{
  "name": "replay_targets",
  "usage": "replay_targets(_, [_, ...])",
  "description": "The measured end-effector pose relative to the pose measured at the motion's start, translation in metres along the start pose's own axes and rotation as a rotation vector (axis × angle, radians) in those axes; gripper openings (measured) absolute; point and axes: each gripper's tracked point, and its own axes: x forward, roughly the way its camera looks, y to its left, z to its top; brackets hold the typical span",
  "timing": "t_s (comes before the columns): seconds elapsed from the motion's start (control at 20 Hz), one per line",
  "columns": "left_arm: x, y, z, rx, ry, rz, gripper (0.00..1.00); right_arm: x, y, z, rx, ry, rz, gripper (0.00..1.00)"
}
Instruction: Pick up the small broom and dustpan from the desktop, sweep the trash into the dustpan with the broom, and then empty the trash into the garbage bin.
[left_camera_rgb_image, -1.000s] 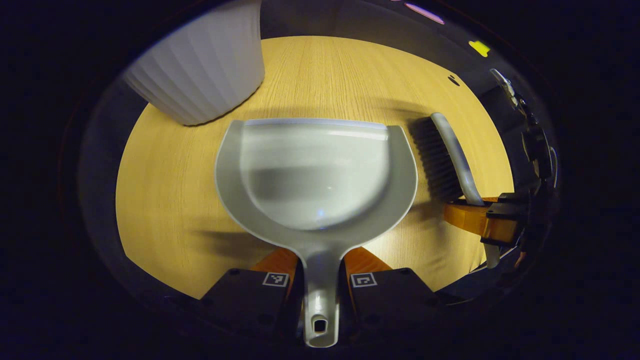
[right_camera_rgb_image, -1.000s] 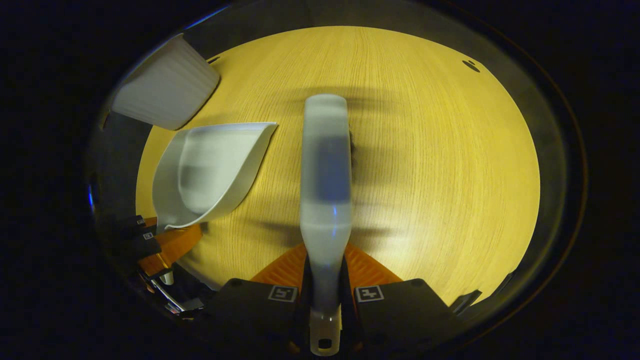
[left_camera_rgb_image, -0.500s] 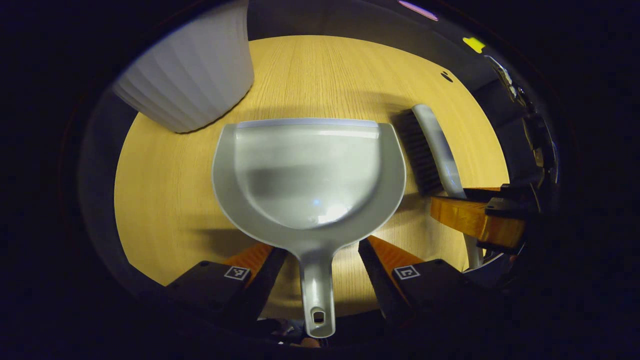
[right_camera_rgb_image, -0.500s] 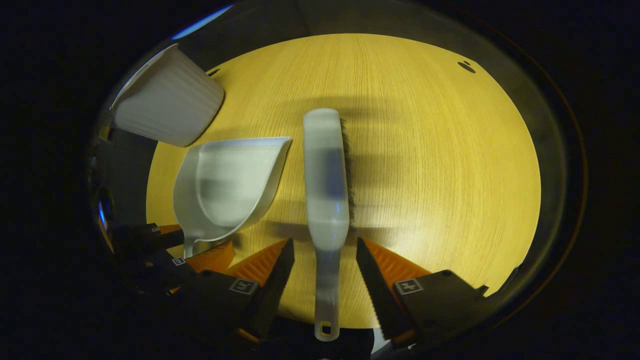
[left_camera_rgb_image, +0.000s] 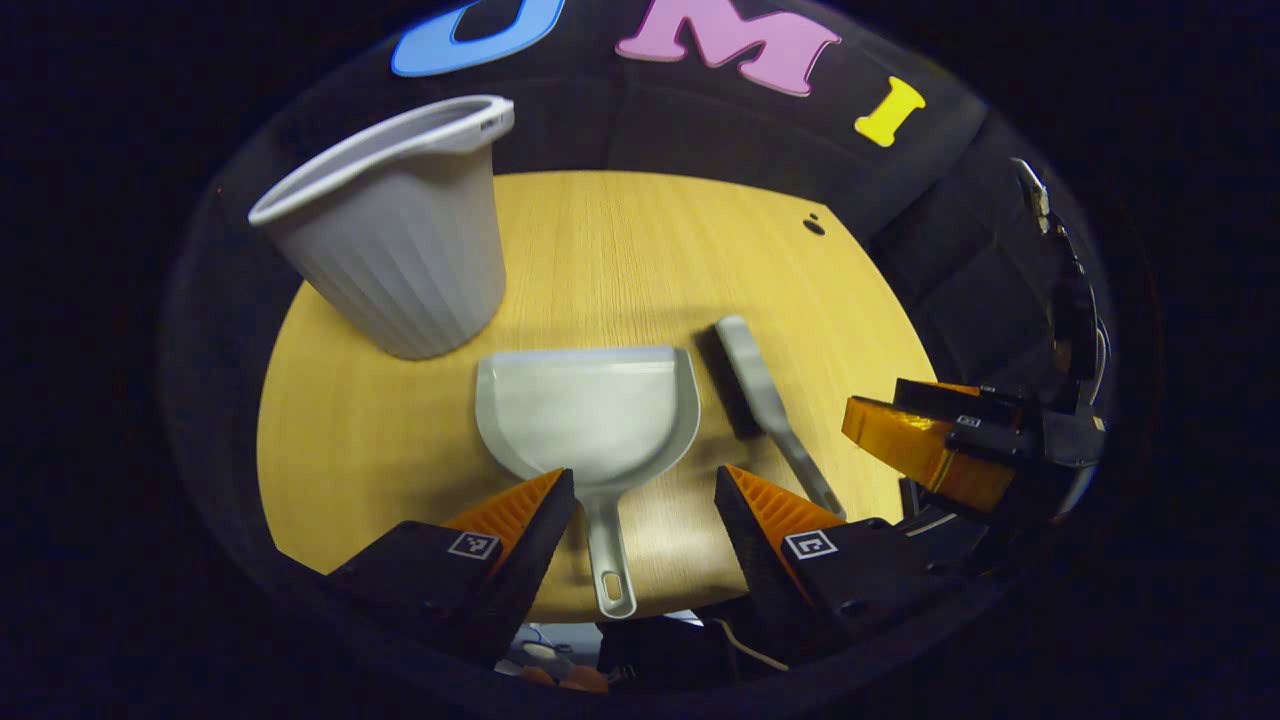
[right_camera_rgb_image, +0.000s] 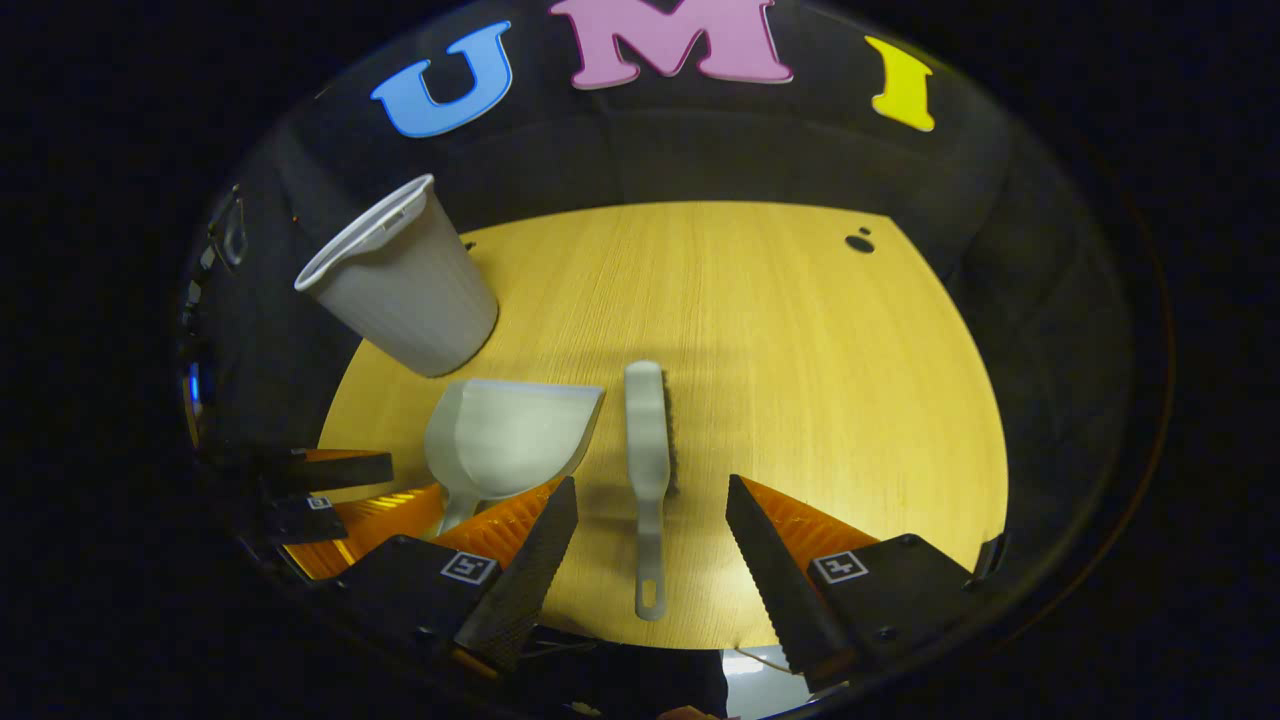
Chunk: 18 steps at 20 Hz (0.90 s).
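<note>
- The dustpan lies flat on the tabletop, handle pointing near, mouth facing far, toward the bin.
- The broom lies just right of it, parallel, handle near.
- Left tongs and right tongs both gape wide, holding nothing.

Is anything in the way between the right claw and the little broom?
Nothing I can see. The right claw is open, with the broom's handle lying on the bare table between its fingers. The dustpan lies off to one side, clear of that path.
</note>
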Motion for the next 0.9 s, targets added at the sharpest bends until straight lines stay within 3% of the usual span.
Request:
replay_targets(0.25, [-0.111,0.001,0.067,0.022,-0.470,0.018,0.86,-0.086,0.013,0.096,0.066,-0.438,-0.028,0.98])
replay_targets(0.35, [-0.130,0.009,0.065,0.065,-0.670,0.078,0.85,-0.125,0.018,0.139,0.093,-0.649,-0.030,0.96])
replay_targets(0.5, [-0.155,0.009,0.059,0.109,-0.930,0.168,0.85,-0.169,0.021,0.163,0.068,-0.890,-0.069,0.96])
replay_targets(0.65, [-0.155,0.010,0.052,0.131,-0.996,0.140,0.83,-0.180,0.022,0.167,-0.037,-0.994,-0.120,0.95])
replay_targets(0.9, [-0.159,0.014,0.054,0.088,-0.974,0.127,0.83,-0.183,0.024,0.170,-0.054,-1.011,-0.138,0.95])
